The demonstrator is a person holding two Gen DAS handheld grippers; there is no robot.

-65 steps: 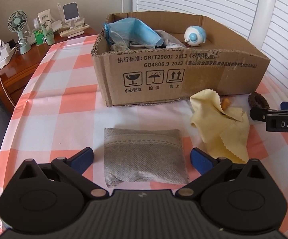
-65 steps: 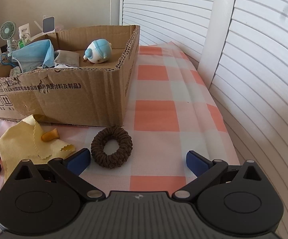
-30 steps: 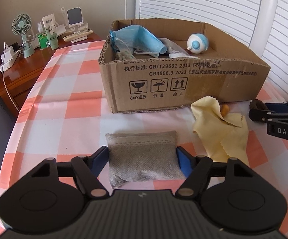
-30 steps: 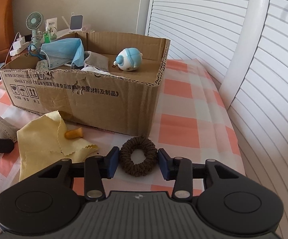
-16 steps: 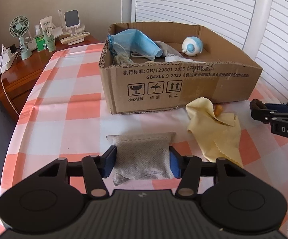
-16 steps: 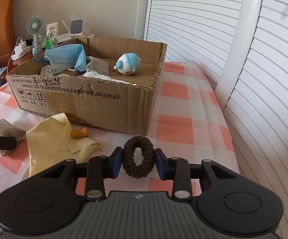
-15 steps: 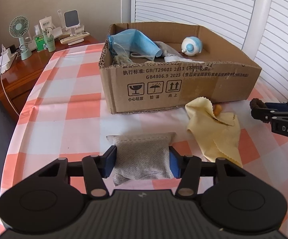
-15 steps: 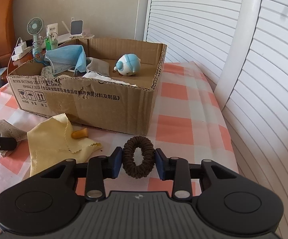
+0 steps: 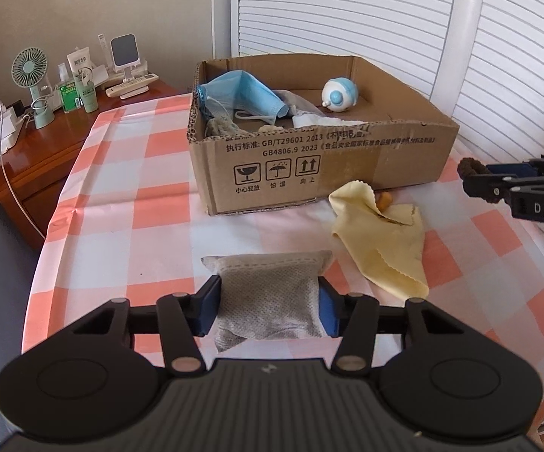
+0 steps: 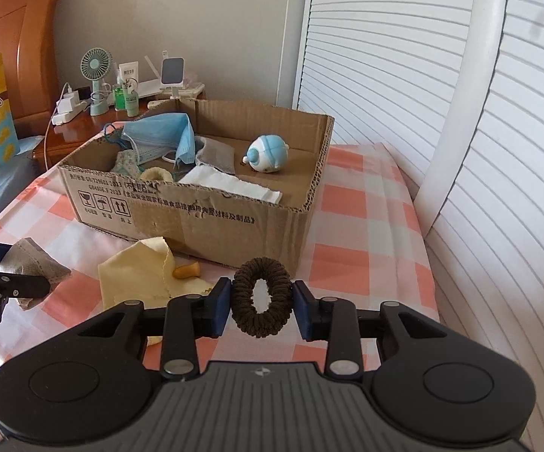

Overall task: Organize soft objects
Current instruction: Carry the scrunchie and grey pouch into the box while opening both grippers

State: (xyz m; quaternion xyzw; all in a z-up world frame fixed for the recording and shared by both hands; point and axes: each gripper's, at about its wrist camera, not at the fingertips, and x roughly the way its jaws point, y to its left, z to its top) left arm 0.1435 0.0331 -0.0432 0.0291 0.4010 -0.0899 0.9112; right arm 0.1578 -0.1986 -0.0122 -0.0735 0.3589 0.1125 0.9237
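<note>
My left gripper (image 9: 268,307) is shut on a grey fabric pouch (image 9: 270,293) and holds it above the checked tablecloth. My right gripper (image 10: 261,309) is shut on a brown hair scrunchie (image 10: 261,307), lifted in front of the cardboard box (image 10: 211,211). The box (image 9: 309,158) holds a blue face mask (image 9: 241,94), a blue and white plush toy (image 10: 268,152) and other cloths. A yellow cloth (image 9: 381,241) lies on the table before the box, with a small orange piece (image 10: 186,271) on it. The right gripper shows at the right edge of the left wrist view (image 9: 471,173).
A wooden nightstand (image 9: 42,150) at the left carries a small fan (image 9: 31,67), bottles, a charger and cables. White louvred shutters (image 10: 460,113) stand behind and right of the table. A wooden headboard (image 10: 12,37) rises at far left.
Both grippers closed from open onto their objects, then rose. The pouch and the scrunchie have left the table and now hang in the jaws, higher than half a second ago.
</note>
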